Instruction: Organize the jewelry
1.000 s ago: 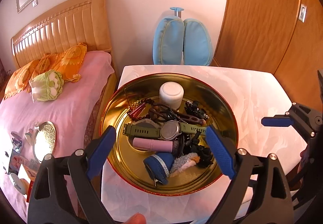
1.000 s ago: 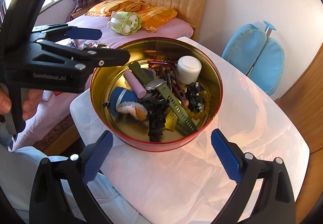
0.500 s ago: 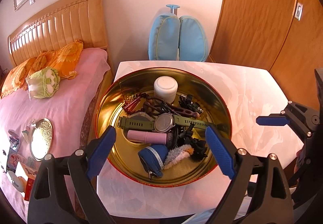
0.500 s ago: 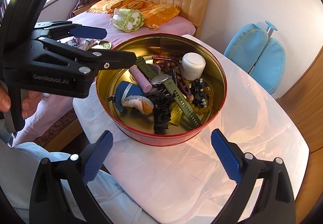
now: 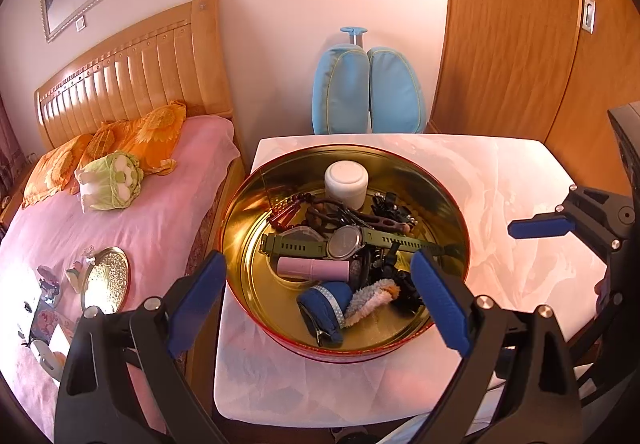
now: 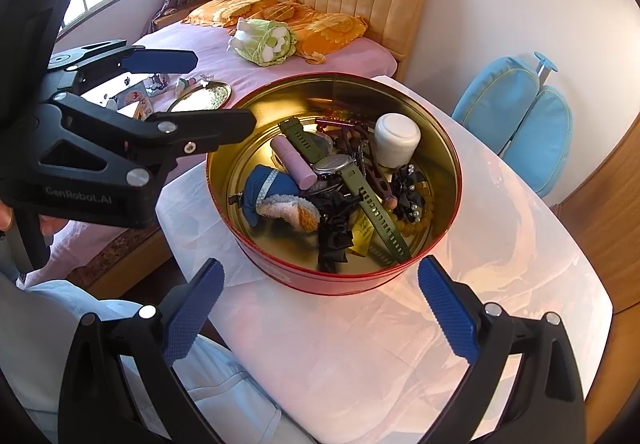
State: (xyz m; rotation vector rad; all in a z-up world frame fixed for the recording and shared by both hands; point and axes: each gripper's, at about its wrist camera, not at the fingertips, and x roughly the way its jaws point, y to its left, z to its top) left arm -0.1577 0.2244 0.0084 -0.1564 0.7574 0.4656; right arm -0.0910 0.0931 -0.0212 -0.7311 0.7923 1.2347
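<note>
Right wrist view — round gold-lined tin (image 6: 448,148) holding rubbery green watch (image 6: 348,180).

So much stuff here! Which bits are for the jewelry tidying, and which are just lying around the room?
For the job:
- round tin on the table
- green watch
- dark bead strings
- yellow beads
- white jar
- pink tube
- both open, empty grippers

Just lying about:
- cabbage plush
- orange pillows
- blue chair
- gold tin lid on the bed
</note>
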